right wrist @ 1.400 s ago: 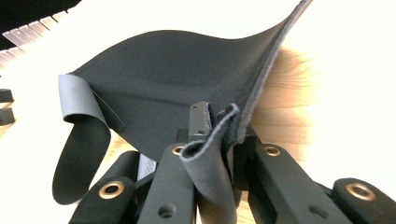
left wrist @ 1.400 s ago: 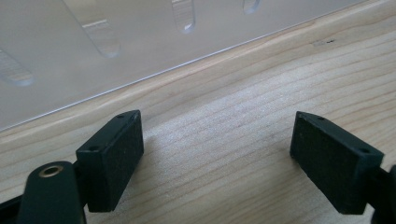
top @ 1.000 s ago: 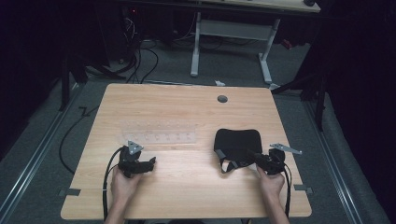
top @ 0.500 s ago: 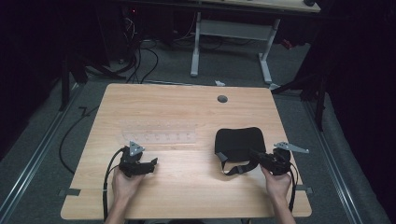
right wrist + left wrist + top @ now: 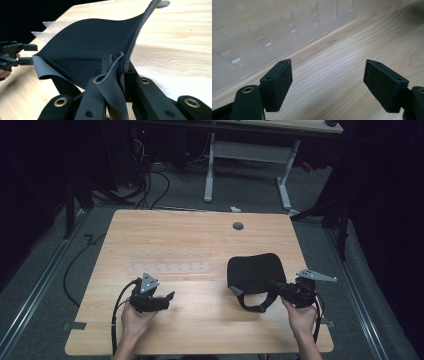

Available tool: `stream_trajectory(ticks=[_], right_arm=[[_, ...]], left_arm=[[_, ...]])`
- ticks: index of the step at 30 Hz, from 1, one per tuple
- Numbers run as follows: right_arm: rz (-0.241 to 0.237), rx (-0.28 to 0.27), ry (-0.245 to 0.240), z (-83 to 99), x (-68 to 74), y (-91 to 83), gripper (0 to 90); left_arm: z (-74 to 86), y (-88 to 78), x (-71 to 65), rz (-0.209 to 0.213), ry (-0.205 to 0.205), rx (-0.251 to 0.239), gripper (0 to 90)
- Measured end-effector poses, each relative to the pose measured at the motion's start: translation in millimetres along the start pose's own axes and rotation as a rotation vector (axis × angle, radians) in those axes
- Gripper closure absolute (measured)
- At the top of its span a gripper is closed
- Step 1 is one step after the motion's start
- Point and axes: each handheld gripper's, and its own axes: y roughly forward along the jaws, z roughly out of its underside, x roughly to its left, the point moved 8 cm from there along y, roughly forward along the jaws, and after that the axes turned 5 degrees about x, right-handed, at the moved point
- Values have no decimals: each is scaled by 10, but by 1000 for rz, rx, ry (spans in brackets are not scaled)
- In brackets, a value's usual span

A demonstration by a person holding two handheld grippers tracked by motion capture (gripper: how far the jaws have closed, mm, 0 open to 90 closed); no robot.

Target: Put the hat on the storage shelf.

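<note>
A black cloth (image 5: 254, 270) with a grey underside lies on the right half of the wooden table (image 5: 200, 240). My right gripper (image 5: 272, 285) is shut on its near edge; in the right gripper view the pinched fold (image 5: 113, 75) bunches up between the jaws and the black cloth (image 5: 90, 47) rises in front. A dark strap loop (image 5: 255, 304) hangs from the cloth's front. My left gripper (image 5: 169, 296) rests low over the table at the front left, open, with nothing between its fingers (image 5: 278, 82). A clear plastic rack (image 5: 170, 268) lies just beyond it; its clear slots (image 5: 262, 37) show close ahead.
A round grommet hole (image 5: 238, 226) sits near the table's far edge. Cables trail from both grippers toward the front edge. Beyond the table stand a white desk frame (image 5: 250, 160) and floor cables (image 5: 150, 175). Dark surroundings border both sides.
My right gripper has drawn back to the right and nearer the front edge with the cloth's edge in it, pulling the cloth along. The left gripper has barely moved.
</note>
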Motion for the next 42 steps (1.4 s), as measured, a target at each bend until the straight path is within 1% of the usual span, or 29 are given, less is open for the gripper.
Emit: stream_trajectory(ticks=[1, 2, 3, 4, 5, 6, 7, 9, 11, 13, 14, 15, 16, 17, 19, 21, 22, 24, 25, 27, 29, 31, 33, 35, 40, 41, 42], right_arm=[[-19, 6, -7, -21, 58, -10, 845], [-19, 6, -7, -21, 58, -10, 845], [-31, 14, -15, -42, 118, -13, 845], [-31, 14, -15, -42, 118, -13, 845], [-36, 15, -25, -57, 148, -12, 845], [-52, 23, -32, -77, 214, -11, 845], [-52, 23, -32, -77, 214, -11, 845], [-66, 34, -39, -88, 270, -1, 845], [-74, 42, -50, -95, 322, 12, 845], [-90, 54, -50, -97, 377, 32, 845], [-103, 64, -59, -93, 434, 57, 845], [-103, 64, -59, -93, 434, 57, 845], [-112, 83, -73, -77, 481, 96, 845], [-112, 83, -73, -77, 481, 96, 845], [-128, 102, -72, -50, 526, 155, 845], [-134, 106, -69, -43, 539, 173, 845], [-140, 112, -67, -34, 556, 189, 845], [-146, 122, -75, -23, 588, 222, 844], [-150, 129, -77, -19, 606, 240, 844], [-155, 147, -84, -10, 643, 276, 845], [-161, 166, -90, -4, 684, 318, 844], [-171, 187, -95, 3, 739, 375, 845], [-174, 192, -100, 6, 753, 394, 845], [-175, 208, -100, 19, 775, 429, 844], [-179, 238, -112, 37, 824, 514, 844], [-183, 252, -112, 52, 848, 538, 844], [-183, 252, -112, 52, 848, 538, 844]], left_arm=[[-20, -18, -47, 10, 8, -2, 235], [-34, -34, -92, 18, 20, -1, 235], [-46, -48, -138, 28, 32, 0, 235], [-55, -62, -184, 39, 40, -1, 235], [-57, -72, -227, 49, 49, 0, 235], [-56, -81, -265, 56, 59, 2, 232], [-58, -93, -306, 67, 62, 1, 232], [-58, -121, -388, 95, 71, 0, 234], [-56, -146, -458, 114, 82, 3, 235], [-62, -167, -533, 133, 96, 0, 234], [-67, -174, -568, 140, 103, -5, 235], [-66, -180, -597, 144, 117, -5, 235], [-66, -189, -671, 161, 129, -10, 229], [-66, -189, -671, 161, 129, -10, 229], [-54, -192, -736, 180, 138, -4, 217], [-39, -193, -770, 186, 157, 0, 212], [-40, -196, -783, 189, 157, -4, 209], [-39, -211, -822, 209, 147, -9, 207], [-26, -209, -840, 215, 154, -7, 207], [13, -197, -881, 220, 181, 4, 197], [43, -178, -910, 212, 219, 8, 187], [60, -170, -953, 215, 230, 8, 171], [73, -181, -984, 227, 244, 7, 168], [86, -192, -998, 239, 248, 12, 164], [101, -196, -1000, 240, 247, 11, 165], [105, -205, -1001, 242, 257, 13, 168], [109, -214, -1010, 246, 262, 11, 168]])
